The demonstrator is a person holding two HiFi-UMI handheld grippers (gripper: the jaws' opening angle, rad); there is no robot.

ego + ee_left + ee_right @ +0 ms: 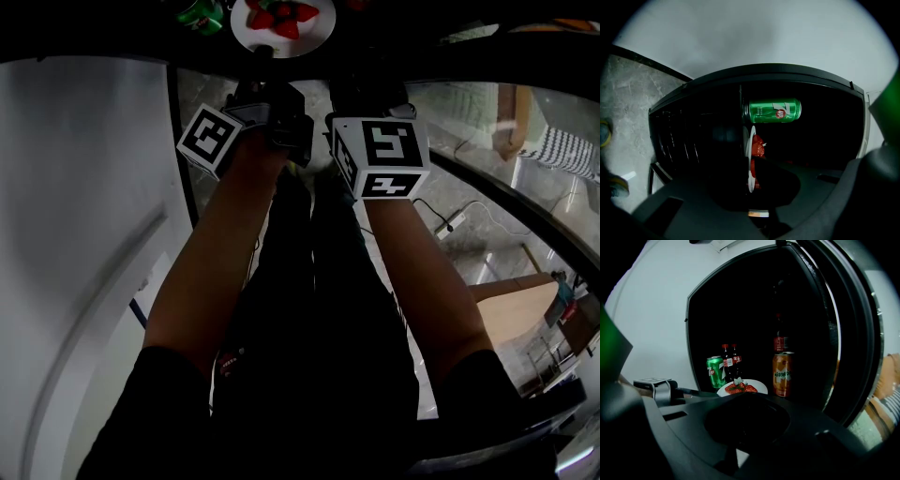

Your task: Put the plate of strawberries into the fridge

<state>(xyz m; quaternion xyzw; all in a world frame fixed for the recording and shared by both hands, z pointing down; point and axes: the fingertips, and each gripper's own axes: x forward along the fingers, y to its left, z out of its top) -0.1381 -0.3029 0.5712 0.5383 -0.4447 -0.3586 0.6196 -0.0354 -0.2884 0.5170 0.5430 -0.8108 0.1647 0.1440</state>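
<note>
Right gripper view shows the plate (759, 386) of strawberries (739, 388) on the fridge (754, 310) shelf between a green can (715, 372) and an orange can (783, 373); head view only clips it at the top edge. Both forearms (216, 272) stretch forward. The left hand-held gripper (751, 187) is clamped on the plate's rim, and the right hand-held gripper (745, 411) is closed and empty.

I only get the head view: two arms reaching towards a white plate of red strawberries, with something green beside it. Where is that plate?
Observer: The right gripper view shows the white plate of red strawberries lying level inside a dark open fridge.
Visitor: And the green thing?
Observer: An upright green 7up can, just left of the plate in that view.
Visitor: Anything else in there?
Observer: A tall orange Mirinda can stands to the plate's right.
</note>
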